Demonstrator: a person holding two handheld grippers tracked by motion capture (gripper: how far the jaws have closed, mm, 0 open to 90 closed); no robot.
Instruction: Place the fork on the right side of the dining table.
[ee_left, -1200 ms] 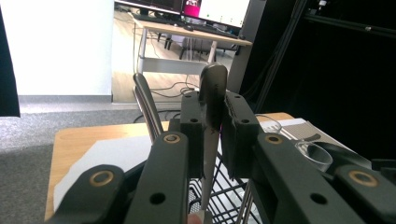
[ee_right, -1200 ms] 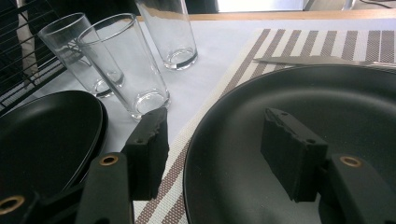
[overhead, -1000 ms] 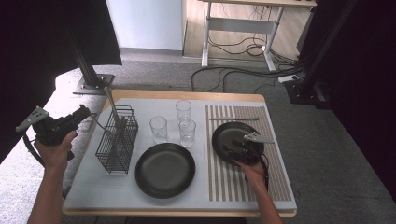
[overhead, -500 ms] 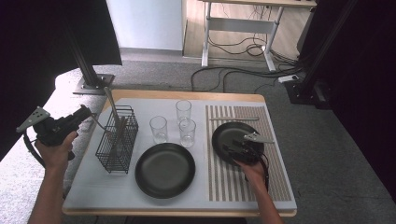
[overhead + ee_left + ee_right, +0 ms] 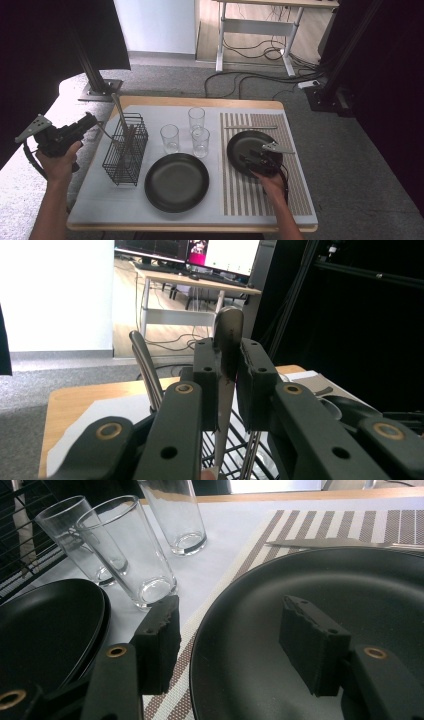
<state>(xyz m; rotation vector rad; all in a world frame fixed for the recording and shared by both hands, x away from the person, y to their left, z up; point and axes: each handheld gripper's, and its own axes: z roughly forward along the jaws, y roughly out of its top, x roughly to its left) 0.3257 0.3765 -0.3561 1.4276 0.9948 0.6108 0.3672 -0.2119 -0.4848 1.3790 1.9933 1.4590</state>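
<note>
At the table's left edge my left gripper is shut on the flat metal handle of a utensil. That utensil slants down into the black wire basket. A second metal utensil stands upright in the same basket. My right gripper lies low over the black plate on the striped placemat. Its jaws stand apart, one outside the plate's rim and one over its inside, pressing on nothing.
A second black plate lies at the front middle of the white mat. Three clear glasses stand between the basket and the placemat. A knife lies beyond the right plate.
</note>
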